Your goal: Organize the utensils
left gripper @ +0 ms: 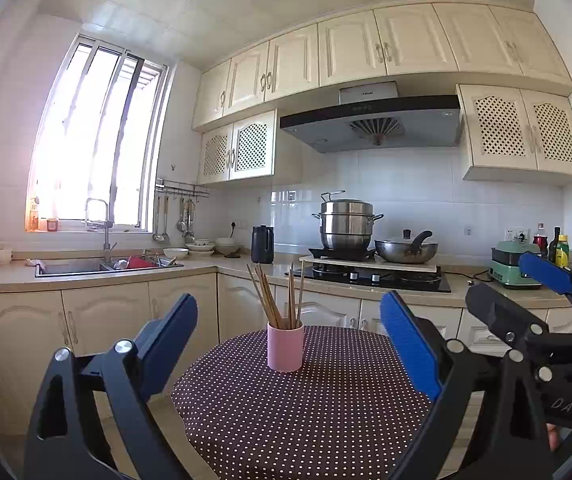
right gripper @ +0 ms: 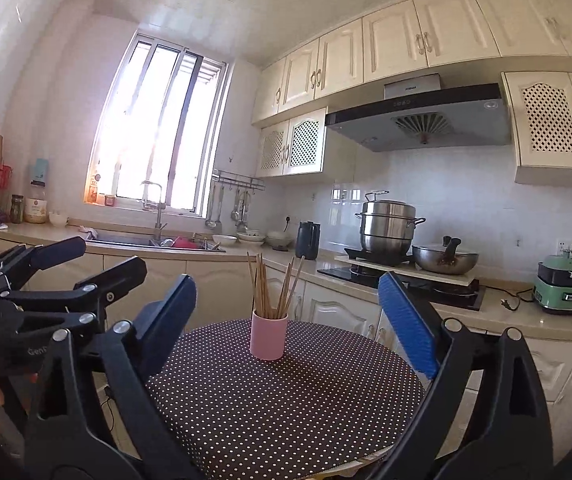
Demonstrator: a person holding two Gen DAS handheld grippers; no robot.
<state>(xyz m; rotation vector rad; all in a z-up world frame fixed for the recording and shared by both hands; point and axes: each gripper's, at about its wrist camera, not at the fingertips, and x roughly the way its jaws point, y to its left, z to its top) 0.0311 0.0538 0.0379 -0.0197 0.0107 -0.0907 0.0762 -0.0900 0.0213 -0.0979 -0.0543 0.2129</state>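
Both wrist views face the table (left gripper: 325,420) level, side by side.

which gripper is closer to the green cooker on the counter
Right. The right gripper is on the side of the green cooker. The left gripper is beside it, on the side farther from the cooker.

At centre right a steel steamer pot (left gripper: 346,224) sits beside a wok (left gripper: 405,251) (lidded); a black kettle (left gripper: 262,244) stands left of them.
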